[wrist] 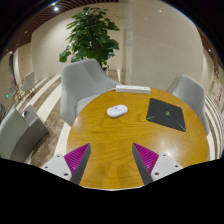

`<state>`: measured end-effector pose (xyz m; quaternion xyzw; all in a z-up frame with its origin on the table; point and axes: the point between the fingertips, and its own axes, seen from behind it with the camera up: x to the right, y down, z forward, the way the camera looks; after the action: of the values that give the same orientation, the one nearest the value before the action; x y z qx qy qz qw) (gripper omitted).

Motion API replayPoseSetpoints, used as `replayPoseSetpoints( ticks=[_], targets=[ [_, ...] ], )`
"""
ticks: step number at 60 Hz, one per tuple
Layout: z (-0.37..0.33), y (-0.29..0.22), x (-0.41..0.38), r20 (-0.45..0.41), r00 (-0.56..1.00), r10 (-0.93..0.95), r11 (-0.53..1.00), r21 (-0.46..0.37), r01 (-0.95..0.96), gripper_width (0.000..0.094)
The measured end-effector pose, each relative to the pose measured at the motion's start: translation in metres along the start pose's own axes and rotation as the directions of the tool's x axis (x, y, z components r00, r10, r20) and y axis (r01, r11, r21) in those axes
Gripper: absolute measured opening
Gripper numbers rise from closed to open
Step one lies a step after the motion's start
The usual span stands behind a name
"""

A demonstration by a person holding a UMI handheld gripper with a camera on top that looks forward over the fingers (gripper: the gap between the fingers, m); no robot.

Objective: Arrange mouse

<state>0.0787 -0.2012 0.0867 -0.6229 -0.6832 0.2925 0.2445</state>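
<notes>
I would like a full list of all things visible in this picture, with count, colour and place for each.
table: one, round, wooden yellow-brown, directly ahead of the gripper.
mouse: one, white, on the table, beyond the fingers, left of the mouse pad.
mouse pad: one, dark, square, on the table to the right of the mouse.
chairs: three in view, light grey, around the table's far side and left side.
plant: one, green, leafy, behind the chairs.
gripper: one, open, holding nothing; two fingers with magenta pads over the near edge of the table.
</notes>
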Motion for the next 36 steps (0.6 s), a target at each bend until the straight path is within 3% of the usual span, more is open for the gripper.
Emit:
replayPoseSetpoints(
  ticks=[17, 36],
  targets=[
    [0.091, -0.025, 0.002, -0.051, 0.998, 0.021, 1.000, -0.003, -0.021, 0.0865],
    [0.180, -0.056, 0.001, -0.049, 0.998, 0.046, 0.999, -0.003, -0.046, 0.0871]
  ],
)
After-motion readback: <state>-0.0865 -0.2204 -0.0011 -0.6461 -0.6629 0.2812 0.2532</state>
